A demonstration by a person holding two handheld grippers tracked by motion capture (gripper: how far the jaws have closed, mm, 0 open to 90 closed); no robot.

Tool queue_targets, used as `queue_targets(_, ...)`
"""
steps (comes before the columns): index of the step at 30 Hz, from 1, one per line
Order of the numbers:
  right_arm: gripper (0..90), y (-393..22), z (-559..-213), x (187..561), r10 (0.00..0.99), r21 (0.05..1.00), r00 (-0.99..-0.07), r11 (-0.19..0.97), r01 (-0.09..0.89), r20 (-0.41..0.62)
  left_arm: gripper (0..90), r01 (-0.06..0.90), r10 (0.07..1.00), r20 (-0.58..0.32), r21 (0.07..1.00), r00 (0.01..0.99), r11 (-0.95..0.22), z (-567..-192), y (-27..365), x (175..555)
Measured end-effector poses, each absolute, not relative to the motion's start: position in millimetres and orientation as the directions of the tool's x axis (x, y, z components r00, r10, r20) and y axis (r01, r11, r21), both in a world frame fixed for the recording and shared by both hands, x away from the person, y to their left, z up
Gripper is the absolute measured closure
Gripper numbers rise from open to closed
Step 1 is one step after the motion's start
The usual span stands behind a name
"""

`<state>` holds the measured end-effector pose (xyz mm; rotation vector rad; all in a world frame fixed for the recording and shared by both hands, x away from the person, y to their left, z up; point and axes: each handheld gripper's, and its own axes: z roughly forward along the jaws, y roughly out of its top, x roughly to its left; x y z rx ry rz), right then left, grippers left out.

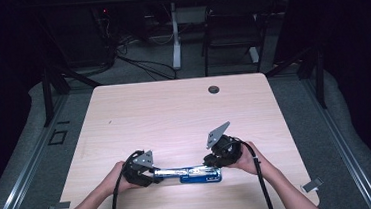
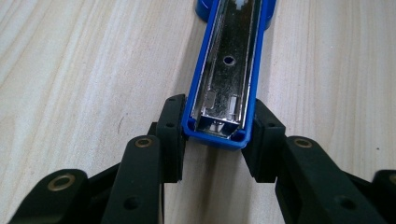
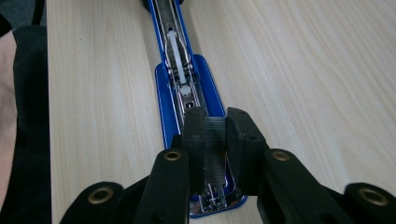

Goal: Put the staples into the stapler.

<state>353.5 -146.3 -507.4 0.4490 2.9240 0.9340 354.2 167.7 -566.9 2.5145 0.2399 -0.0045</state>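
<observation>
At lower centre, the opened stapler (image 1: 199, 173) is clamped at its lid end by the left gripper (image 2: 215, 135); a staple strip (image 3: 215, 154), pinched in the right gripper (image 3: 215, 130), is held over the magazine, not yet seated.

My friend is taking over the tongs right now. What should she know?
Left tongs: shut on the tip of the swung-open top of the blue stapler, holding it steady near the table's front edge.
Right tongs: shut on a strip of staples, just above the stapler's metal channel.
Done: stapler lies opened out flat, strip picked up and brought over.
Left: probably lower the strip into the channel, let go, then swing the stapler closed. Whether the strip already touches the channel is hard to tell.
</observation>
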Motion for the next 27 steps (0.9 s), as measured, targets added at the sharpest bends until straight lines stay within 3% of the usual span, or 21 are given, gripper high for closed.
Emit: queue_targets(27,78.3,-138.9,-524.1,351.8,0.197,0.553,-0.980,0.814,0.176,0.021,63.7,0.179,0.169,-0.070,0.570,0.983,-0.802,-566.4,167.2,356.0)
